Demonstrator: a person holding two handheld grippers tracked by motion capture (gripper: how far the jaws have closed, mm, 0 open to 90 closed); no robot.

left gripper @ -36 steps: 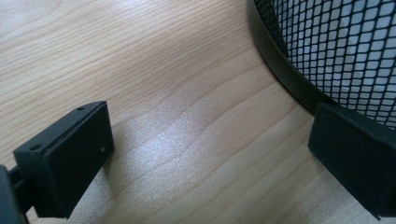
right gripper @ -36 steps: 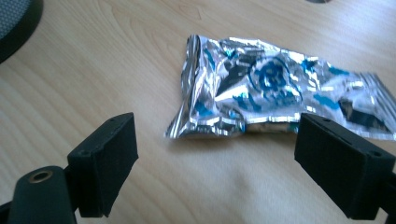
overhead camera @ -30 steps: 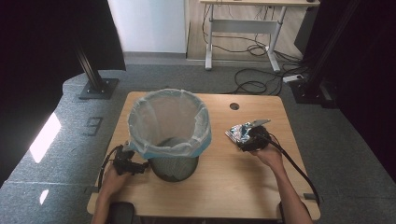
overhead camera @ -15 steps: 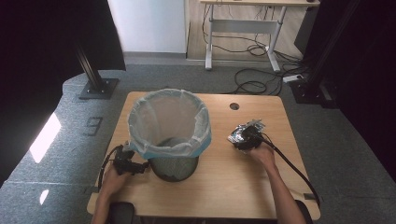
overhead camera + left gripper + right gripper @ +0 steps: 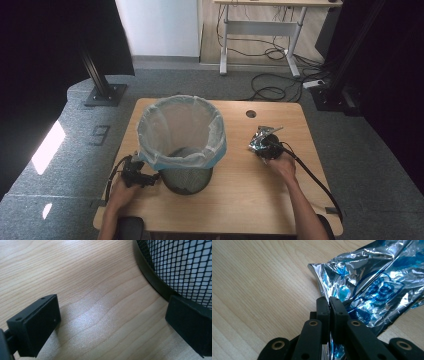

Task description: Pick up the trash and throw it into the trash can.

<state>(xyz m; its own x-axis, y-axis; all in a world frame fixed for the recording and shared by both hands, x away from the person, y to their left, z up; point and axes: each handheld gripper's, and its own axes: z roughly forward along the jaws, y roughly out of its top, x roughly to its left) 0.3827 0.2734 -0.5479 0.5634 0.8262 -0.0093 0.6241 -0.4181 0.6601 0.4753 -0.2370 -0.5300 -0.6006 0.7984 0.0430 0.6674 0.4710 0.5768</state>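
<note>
A crumpled silver and blue foil wrapper [image 5: 372, 287] hangs over the wood, pinched at its edge by my right gripper [image 5: 329, 302], whose jaws are pressed together on it. In the high view the foil wrapper [image 5: 261, 137] sits right of the bin, with the right gripper [image 5: 267, 149] just behind it. The black mesh bin [image 5: 186, 175] with its pale blue liner [image 5: 180, 125] stands mid-table. My left gripper [image 5: 142, 176] rests at the bin's left base. Its jaws stand wide apart over bare wood [image 5: 105, 315], one jaw against the mesh bin [image 5: 180, 267].
The wooden table [image 5: 250, 200] has a round cable hole [image 5: 250, 114] at its back right. Cables trail from both grippers toward the front edge. A white desk frame [image 5: 260, 30] and floor cables lie beyond the table.
My right gripper has carried the foil wrapper a little left, toward the bin. The left gripper has stayed put.
</note>
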